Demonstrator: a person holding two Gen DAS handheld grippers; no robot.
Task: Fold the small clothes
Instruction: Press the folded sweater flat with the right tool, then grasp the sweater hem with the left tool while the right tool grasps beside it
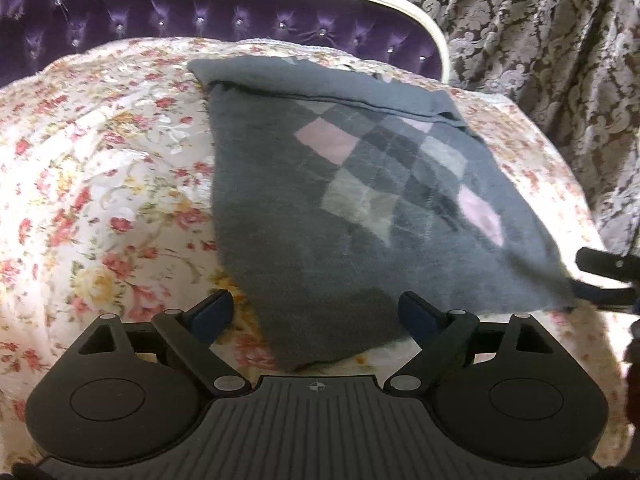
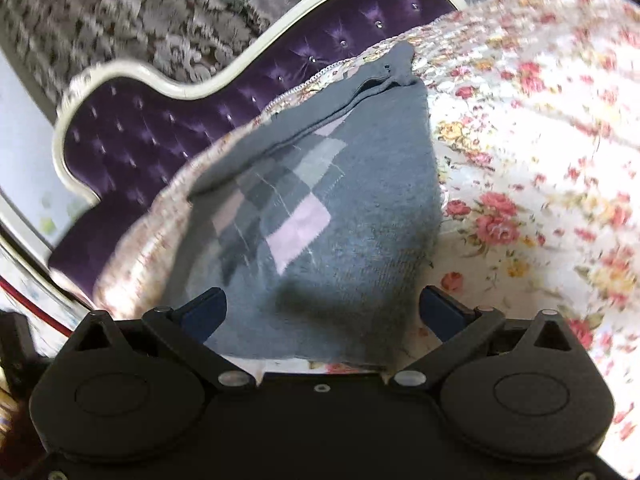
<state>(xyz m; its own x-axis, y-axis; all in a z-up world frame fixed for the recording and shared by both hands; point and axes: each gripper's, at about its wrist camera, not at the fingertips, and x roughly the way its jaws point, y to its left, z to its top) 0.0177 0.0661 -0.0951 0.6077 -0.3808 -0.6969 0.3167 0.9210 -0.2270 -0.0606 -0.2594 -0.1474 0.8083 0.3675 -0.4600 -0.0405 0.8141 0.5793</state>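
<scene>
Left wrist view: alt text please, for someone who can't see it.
A grey argyle sweater lies on a floral bedspread, its near corner between the open left tongs. A purple tufted headboard stands behind.

There are no words, numbers or brand names to read in either picture. The only sign is a small round mark with a cross (image 1: 315, 386) on the ribbed grey body of the left tool (image 1: 316, 314), seen from its own camera.
</scene>
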